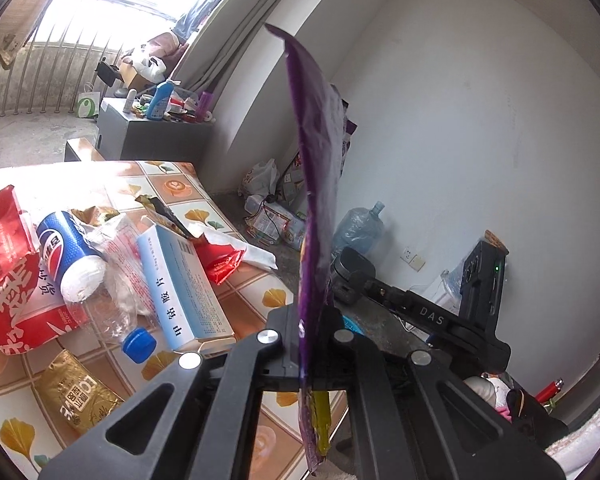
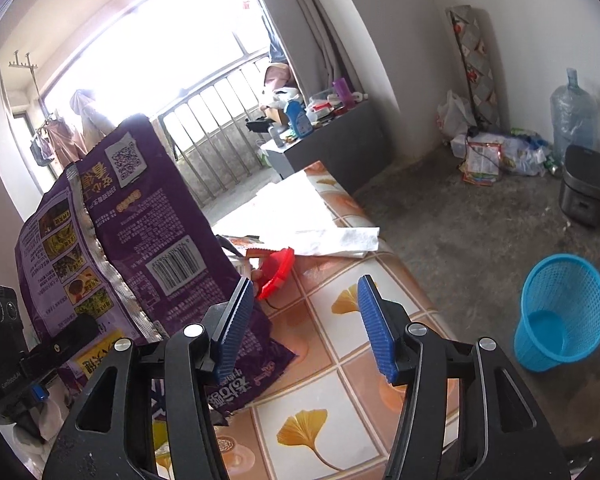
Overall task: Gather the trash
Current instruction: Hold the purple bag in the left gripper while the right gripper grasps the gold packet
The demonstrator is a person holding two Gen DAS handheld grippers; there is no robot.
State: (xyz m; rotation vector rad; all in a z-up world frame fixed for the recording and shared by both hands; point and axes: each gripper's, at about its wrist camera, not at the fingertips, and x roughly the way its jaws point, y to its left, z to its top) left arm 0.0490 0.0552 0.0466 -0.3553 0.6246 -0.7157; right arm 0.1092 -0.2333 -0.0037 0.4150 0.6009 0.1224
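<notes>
White plastered walls (image 1: 480,120) enclose the room, and a rough grey concrete floor (image 2: 440,232) is seen beneath them. Strong daylight is admitted through a wide window (image 2: 148,52) fitted with a metal railing (image 2: 216,136), and the far area is washed out by it. Pale curtains (image 2: 320,32) are drawn to one side of the opening. A dark grey cabinet (image 1: 156,136) is placed near the curtains. A tablecloth (image 2: 340,408) printed with ginkgo leaves is spread in the foreground.
</notes>
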